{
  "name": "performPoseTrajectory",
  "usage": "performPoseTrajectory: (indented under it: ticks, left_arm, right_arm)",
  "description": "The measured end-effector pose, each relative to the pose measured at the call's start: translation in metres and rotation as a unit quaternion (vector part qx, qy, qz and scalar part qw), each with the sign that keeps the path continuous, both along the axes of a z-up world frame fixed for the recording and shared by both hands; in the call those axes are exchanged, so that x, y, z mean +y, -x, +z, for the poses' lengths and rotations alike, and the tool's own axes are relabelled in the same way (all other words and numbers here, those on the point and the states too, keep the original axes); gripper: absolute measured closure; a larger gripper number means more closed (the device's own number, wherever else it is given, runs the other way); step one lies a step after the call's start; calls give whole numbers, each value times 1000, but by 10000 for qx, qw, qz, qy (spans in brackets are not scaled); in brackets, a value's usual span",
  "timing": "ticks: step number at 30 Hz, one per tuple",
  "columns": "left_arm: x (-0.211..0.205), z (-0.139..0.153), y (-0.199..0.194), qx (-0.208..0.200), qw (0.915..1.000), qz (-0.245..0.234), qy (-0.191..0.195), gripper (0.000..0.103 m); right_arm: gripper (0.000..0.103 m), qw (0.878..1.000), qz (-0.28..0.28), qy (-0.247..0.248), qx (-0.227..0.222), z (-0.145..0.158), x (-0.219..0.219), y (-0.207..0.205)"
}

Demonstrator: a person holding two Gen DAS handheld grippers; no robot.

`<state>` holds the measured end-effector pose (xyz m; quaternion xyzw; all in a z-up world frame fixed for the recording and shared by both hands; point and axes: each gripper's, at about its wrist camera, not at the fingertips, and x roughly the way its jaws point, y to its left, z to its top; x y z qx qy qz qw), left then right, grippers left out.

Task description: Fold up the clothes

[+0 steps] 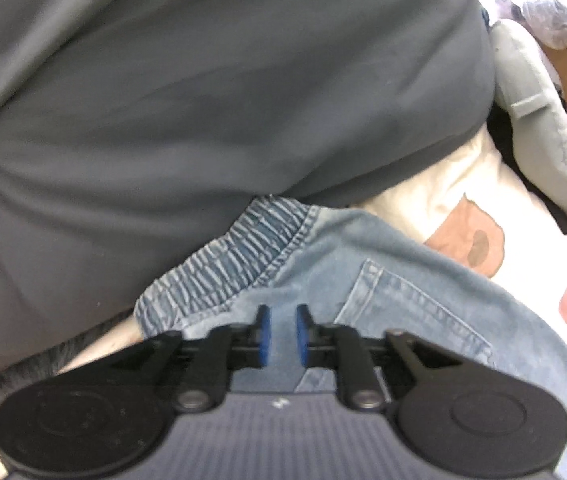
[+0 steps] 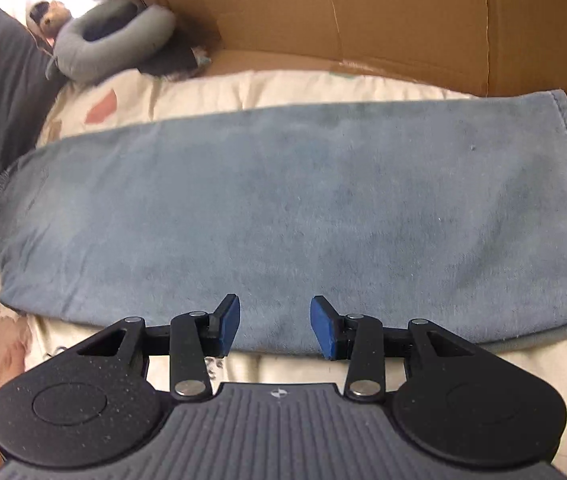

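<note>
A pair of light blue jeans (image 1: 383, 280) lies on a cream patterned bedspread (image 1: 463, 200). In the left wrist view I see its elastic waistband (image 1: 235, 260) and a back pocket (image 1: 415, 304). My left gripper (image 1: 282, 334) sits low over the fabric just below the waistband, its blue pads a narrow gap apart with denim between them. In the right wrist view the folded jeans leg (image 2: 283, 208) lies flat across the bed. My right gripper (image 2: 275, 326) is open and empty at its near edge.
A dark grey pillow (image 1: 203, 100) fills the space behind the waistband. A grey neck pillow (image 2: 111, 40) and a plush toy (image 2: 49, 18) lie at the far left. A cardboard wall (image 2: 383, 20) stands along the bed's far side.
</note>
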<state>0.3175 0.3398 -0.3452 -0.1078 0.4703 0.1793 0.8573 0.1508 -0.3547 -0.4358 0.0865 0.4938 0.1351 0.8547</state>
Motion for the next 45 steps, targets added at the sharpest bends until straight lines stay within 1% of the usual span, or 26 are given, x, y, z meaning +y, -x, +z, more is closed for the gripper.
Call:
performPoseTrajectory:
  ticks: [1,4,7,9,11,13,14,17,19,22,27,29,32,34,35,37,39,40,41,43,45]
  left_arm:
    - [1,1,4,19,10000,40,4,72]
    - [-3,10,10,17,9999,152,12,71]
    - [-9,13,20,0,9998,179,85,66]
    - [-12,6,21,61,9997,178,149,66]
    - [-12,-9,18,249,9991,230,246,67]
    - [-11,-18,14,310,9991,249,160,68]
    - [-9,-23,11,338,9990,260,124,70]
    - [0,-36,2,371,9987,318,111,72]
    - [5,-43,-4,360,9990,272,-21,74]
    - [12,-57,-10,316,9990,319,36,74]
    - [17,-63,-23,173,9996,209,-60,73]
    - [20,-64,-28,136,9997,172,-80,76]
    - [23,-61,-32,130,9996,258,-29,76]
    - [20,-57,-30,102,9994,310,-62,78]
    - [16,-54,-27,86,9994,326,-87,77]
    - [8,-47,-22,26,9994,340,-114,72]
    - [-5,-34,-15,-141,9993,302,-153,64]
    - [-11,-28,-12,-221,9992,270,-175,57]
    - [-19,-22,-11,-276,9993,152,-213,54]
    - [-32,-11,-8,-370,9990,-38,-267,53]
    - [-40,-4,-7,-397,9989,-123,-221,52]
  right_arm:
    - [57,10000,-5,21,20,-1,0,0]
    - [57,10000,-31,38,74,-4,0,1]
    - [57,9999,-15,56,119,-7,0,1]
    - [57,9999,32,62,134,-8,1,1]
    - [56,9998,98,54,150,-8,3,1]
    - [57,9996,216,17,164,-8,6,1]
    - [57,9995,284,0,169,-7,8,1]
    - [57,9990,407,-5,199,-8,12,3]
    - [57,9988,429,11,227,-9,14,5]
    - [57,9987,432,10,256,-10,14,6]
    - [57,9988,412,-14,278,-10,13,6]
    - [57,9988,415,-11,276,-9,12,6]
    - [57,9992,327,2,240,-5,8,6]
    - [57,9996,186,-12,194,0,2,8]
    - [57,9998,101,-24,169,2,-2,9]
    - [57,9999,-94,-48,127,6,-11,11]
    - [57,9995,-311,-68,91,9,-22,14]
    - [57,9991,-417,-78,76,10,-27,15]
    - [57,9986,-524,-90,59,11,-33,17]
    - [57,9972,-744,-117,21,12,-44,20]
    - [57,9953,-957,-132,-11,13,-55,22]
